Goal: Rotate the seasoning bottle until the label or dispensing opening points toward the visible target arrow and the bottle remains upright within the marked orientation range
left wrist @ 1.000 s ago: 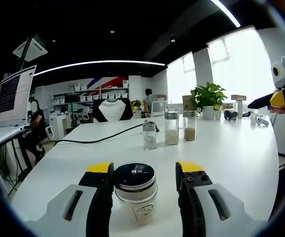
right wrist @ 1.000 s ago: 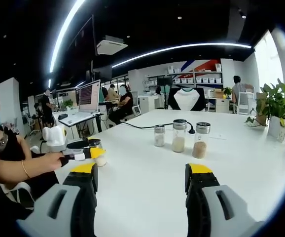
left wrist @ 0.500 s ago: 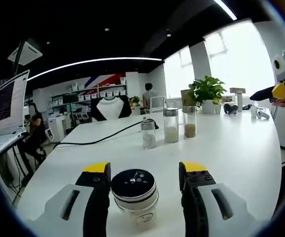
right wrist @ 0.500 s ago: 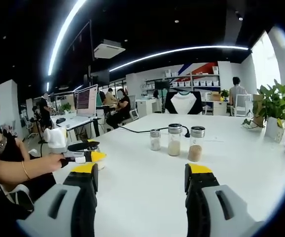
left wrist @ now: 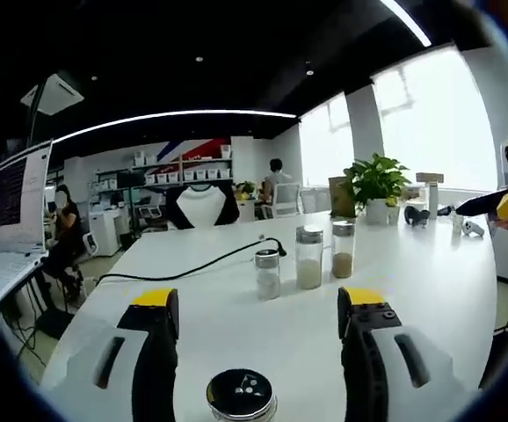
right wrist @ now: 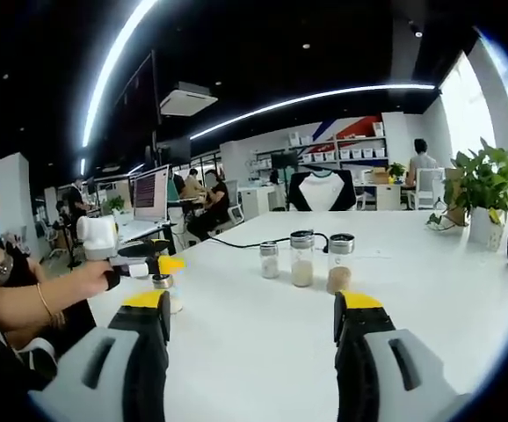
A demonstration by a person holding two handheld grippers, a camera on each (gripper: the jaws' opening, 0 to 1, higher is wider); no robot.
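The seasoning bottle [left wrist: 242,397] stands upright on the white table [left wrist: 430,264], low in the left gripper view, its perforated metal lid facing up and its body cut off by the bottom edge. It sits between the jaws of the left gripper [left wrist: 260,309] but well short of their yellow tips, touching neither jaw — the jaws are spread wide with bare table between them. A second ago the same bottle stood higher in that view, right between the jaw tips and close to the left one; now the gripper has pulled up and back from it. In the right gripper view the bottle [right wrist: 163,292] appears just below the left gripper's yellow tip [right wrist: 160,264], held by a person's hand [right wrist: 87,278]. The right gripper [right wrist: 250,309] hovers over the table, jaws apart and holding nothing, much as before. Farther along the table three other shakers [left wrist: 302,260] stand in a row — a black cable [left wrist: 184,265] runs behind them, and a potted plant [left wrist: 375,185] sits near the window.
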